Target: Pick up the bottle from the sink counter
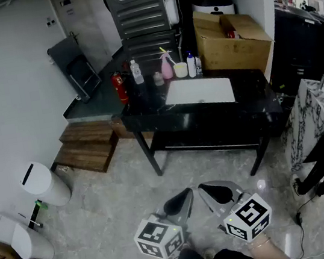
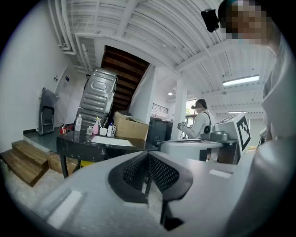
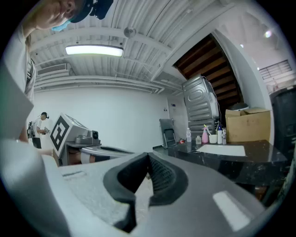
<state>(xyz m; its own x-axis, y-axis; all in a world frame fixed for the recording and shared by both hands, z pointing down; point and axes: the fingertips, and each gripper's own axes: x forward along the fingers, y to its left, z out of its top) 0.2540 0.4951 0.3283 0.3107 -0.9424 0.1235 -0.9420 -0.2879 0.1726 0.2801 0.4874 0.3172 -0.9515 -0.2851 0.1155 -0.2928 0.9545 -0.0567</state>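
Left claw (image 1: 188,193), closed, hangs far from counter (image 1: 209,122) edge.

Open floor (image 1: 205,174) lies before the counter (image 1: 209,118), whose front and sink (image 1: 200,92) are bare. Along its back edge crowd a bottle (image 1: 136,72), jar (image 1: 158,79), spray (image 1: 167,67), cup (image 1: 180,70) and blue-capped bottle (image 1: 191,65). A box (image 1: 230,39) blocks the right rear corner.

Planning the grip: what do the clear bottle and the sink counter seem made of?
The clear bottle looks like thin transparent plastic, with light showing through its body. The sink counter looks like polished black stone, glossy with reflections, though it may be laminate.
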